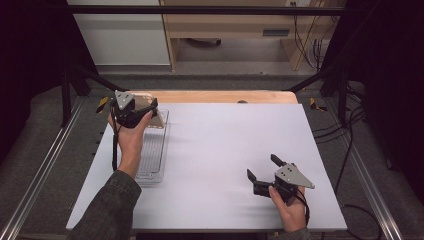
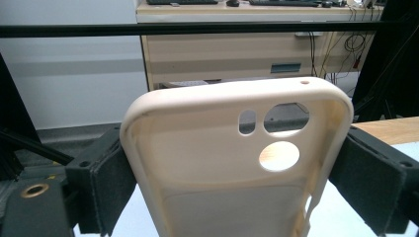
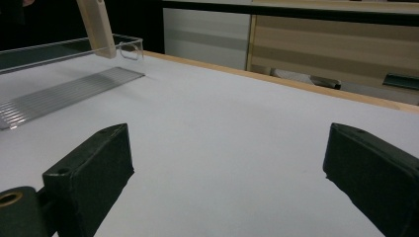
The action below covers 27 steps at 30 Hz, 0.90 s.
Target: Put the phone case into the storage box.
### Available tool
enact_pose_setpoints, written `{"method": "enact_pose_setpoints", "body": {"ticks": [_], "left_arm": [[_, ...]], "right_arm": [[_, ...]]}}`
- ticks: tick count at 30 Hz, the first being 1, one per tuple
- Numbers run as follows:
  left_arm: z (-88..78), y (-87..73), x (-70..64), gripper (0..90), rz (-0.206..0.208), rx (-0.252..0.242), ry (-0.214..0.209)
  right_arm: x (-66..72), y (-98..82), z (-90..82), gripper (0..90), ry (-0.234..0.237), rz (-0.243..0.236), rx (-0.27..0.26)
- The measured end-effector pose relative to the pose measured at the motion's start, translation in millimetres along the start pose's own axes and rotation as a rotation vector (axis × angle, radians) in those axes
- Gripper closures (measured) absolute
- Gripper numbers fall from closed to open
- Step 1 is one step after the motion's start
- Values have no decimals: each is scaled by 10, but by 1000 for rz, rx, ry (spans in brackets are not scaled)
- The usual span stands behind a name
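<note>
1. left gripper (image 1: 145, 116): jaws clamped on the side edges of the beige phone case (image 2: 237, 163), lifted above the far end of the clear tray (image 1: 156, 165).
2. right gripper (image 1: 261, 172): jaws wide, empty, well apart from the case.
3. judged progress: case grasped; setting down remains.

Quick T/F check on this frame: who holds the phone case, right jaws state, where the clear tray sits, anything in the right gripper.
1. The left gripper is shut on the phone case. True.
2. The right gripper also grips the case. False: its jaws stand open and empty over the table.
3. The clear tray lies at the table's left side. True.
4. The case lies flat in the tray. False: it is held up above the tray's far end.
</note>
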State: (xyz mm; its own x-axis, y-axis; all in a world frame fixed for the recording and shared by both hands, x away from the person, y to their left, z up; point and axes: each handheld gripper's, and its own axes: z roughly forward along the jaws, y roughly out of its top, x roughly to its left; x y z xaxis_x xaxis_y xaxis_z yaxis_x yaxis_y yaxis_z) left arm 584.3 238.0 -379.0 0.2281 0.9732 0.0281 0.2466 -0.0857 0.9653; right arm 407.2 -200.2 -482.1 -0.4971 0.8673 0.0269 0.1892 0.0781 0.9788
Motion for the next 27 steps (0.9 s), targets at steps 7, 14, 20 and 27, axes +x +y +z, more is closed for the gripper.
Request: {"method": "enact_pose_setpoints", "body": {"ticks": [7,14,20,27], "left_arm": [[32,-29,2,100,0,11,3],[54,-53,-20,100,4,17,0],[79,-82,-40,100,6,25,-4],[92,-101,-54,100,5,31,-4]], "right_arm": [[-2,-3,3,48,1,-3,1],[-4,-4,3,48,1,-2,3],[-6,-4,2,48,0,-2,3],[-7,-4,3,47,0,-3,3]]}}
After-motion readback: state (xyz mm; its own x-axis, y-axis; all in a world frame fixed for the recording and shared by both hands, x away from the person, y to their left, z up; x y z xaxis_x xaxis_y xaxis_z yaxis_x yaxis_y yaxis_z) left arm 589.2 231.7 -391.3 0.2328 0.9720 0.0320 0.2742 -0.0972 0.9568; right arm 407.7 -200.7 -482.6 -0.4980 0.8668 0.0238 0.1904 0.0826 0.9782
